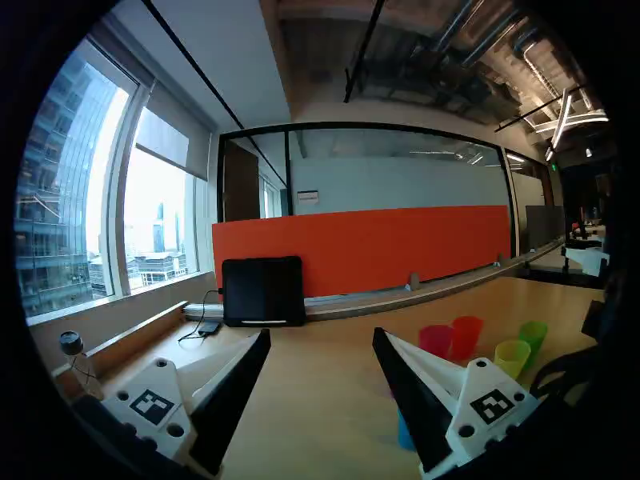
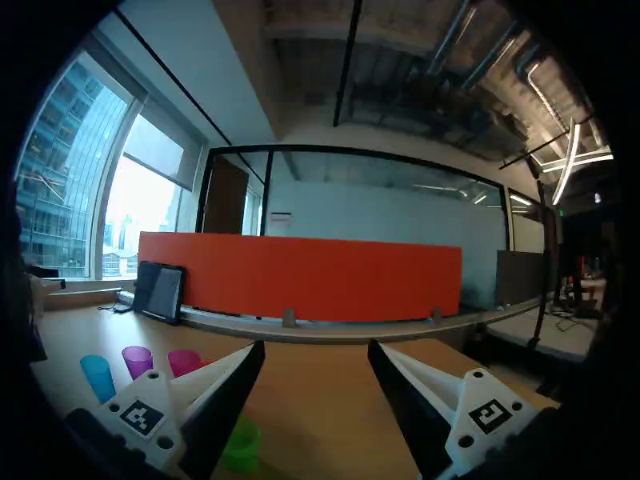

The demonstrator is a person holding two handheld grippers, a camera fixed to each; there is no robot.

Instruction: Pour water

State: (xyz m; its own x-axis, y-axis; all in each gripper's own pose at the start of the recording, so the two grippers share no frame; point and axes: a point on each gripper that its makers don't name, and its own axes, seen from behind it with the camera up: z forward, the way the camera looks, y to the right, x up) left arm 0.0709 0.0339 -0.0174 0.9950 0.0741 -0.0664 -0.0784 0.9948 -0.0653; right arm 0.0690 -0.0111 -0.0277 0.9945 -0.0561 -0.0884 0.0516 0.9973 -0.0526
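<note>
— One bottle (image 1: 73, 358) stands far off to the left in the left gripper view, by the window ledge. It is clear, with a dark cap.

— Where are the cups?

— Four sit close together on the table (image 1: 320, 404), over to the right. There is a pink cup (image 1: 436, 340), a red cup (image 1: 467, 336), a green cup (image 1: 532, 334) and a yellow cup (image 1: 512, 358). They are well apart from the bottle.

— Does the left gripper (image 1: 320, 336) hold one?

— No. Its two fingers are spread wide with nothing between them. You just see bare wood in the gap.

— And the right gripper (image 2: 314, 346)?

— The same. Its fingers are wide apart and hold nothing. In the right gripper view a blue cup (image 2: 98, 376), a purple cup (image 2: 137, 362) and the pink cup stand in a row on the left. The pink one is partly hidden by a finger. A green cup sits low down, just beside that same finger.

— What is behind all that?

— A dark tablet (image 1: 262, 290) leans up at the back of the table. Behind it runs a long orange wall (image 1: 360, 248). A big window (image 1: 96, 216) is on the left, with tall buildings outside.
</note>
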